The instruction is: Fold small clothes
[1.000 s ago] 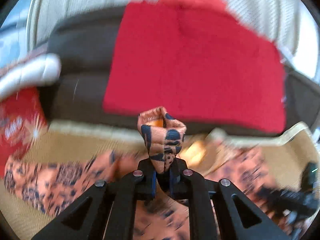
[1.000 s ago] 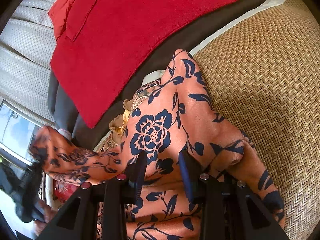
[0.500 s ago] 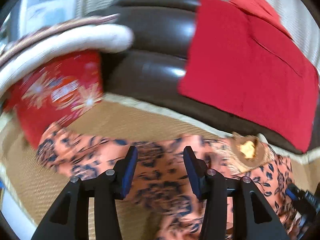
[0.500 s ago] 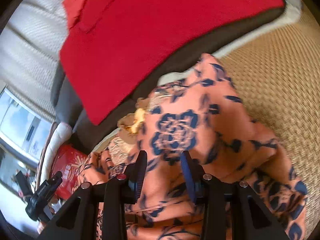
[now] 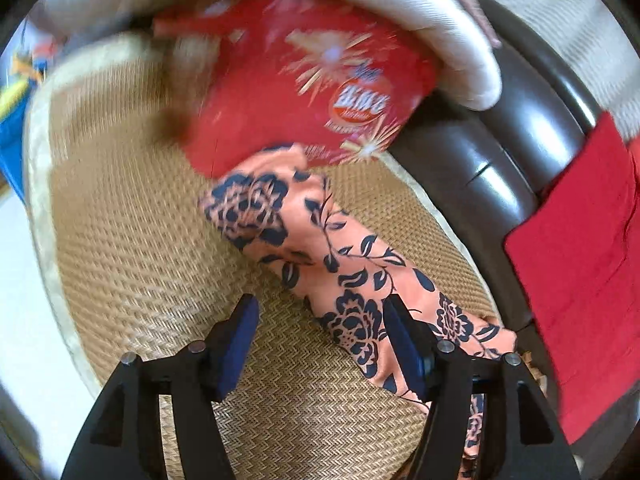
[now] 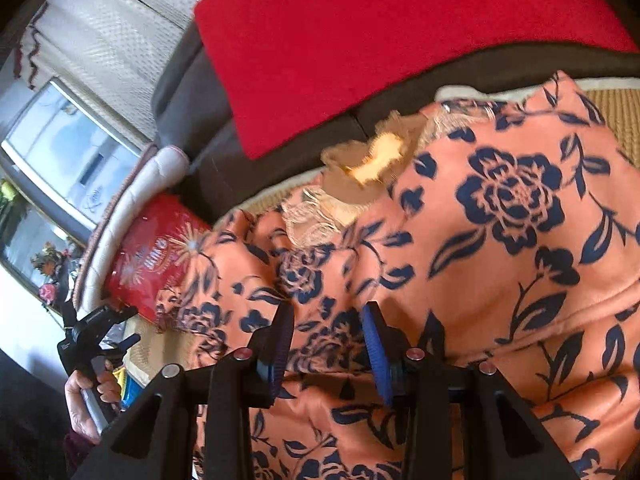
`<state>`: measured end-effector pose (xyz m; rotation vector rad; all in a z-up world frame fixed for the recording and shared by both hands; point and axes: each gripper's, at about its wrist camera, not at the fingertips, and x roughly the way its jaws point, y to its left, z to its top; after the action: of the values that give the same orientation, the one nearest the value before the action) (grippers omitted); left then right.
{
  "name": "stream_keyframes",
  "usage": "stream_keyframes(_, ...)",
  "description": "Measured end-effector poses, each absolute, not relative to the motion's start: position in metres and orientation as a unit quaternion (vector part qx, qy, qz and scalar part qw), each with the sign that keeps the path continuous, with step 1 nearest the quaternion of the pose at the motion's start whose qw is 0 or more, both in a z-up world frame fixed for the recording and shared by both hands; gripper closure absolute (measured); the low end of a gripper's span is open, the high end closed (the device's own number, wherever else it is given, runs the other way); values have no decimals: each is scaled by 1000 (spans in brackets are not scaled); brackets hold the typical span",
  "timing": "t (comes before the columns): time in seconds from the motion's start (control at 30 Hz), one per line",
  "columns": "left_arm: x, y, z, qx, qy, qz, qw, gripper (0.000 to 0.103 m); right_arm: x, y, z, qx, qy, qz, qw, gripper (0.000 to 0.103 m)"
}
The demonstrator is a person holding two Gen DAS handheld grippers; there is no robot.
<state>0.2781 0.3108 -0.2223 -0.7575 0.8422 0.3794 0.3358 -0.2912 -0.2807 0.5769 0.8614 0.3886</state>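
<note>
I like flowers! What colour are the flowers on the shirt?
Dark blue flowers on an orange shirt, clearest in the right wrist view.

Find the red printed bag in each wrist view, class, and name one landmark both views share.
Left wrist: red printed bag, upper centre, behind the end of the floral garment.
Right wrist: red printed bag, left of centre, beside the garment's left end.
Shared landmark: red cloth on the dark sofa.

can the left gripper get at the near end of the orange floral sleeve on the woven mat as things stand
Probably yes: the left gripper has its jaws opening with nothing between them, and the orange floral sleeve lies uncovered on the woven mat just ahead.
</note>
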Motion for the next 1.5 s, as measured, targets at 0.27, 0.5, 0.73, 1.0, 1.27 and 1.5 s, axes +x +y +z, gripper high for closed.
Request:
stream_keyframes(0.27, 288, 337, -247, -423, 386, 145, 807, 39, 337, -291, -282, 274, 412, 195, 847, 48)
stream_keyframes(0.5, 309, 340, -257, -436, 381, 139, 803, 44, 340, -286, -283, 269, 412, 194, 849, 48)
stream_keyframes(0.73, 320, 348, -273, -450, 383, 156, 792, 92, 338, -291, -281, 265, 408, 193, 852, 48)
stream_keyframes(1.0, 305, 328, -204, -395, 299, 148, 856, 100, 338, -290, -281, 261, 406, 190, 855, 48)
stream_keyframes(1.27, 254, 285, -73, -238, 134, 171, 947, 101, 339, -290, -282, 262, 404, 189, 856, 48)
stream_keyframes(1.5, 255, 317, -101, -312, 216, 129, 916, 68, 342, -278, -283, 247, 409, 191, 857, 48)
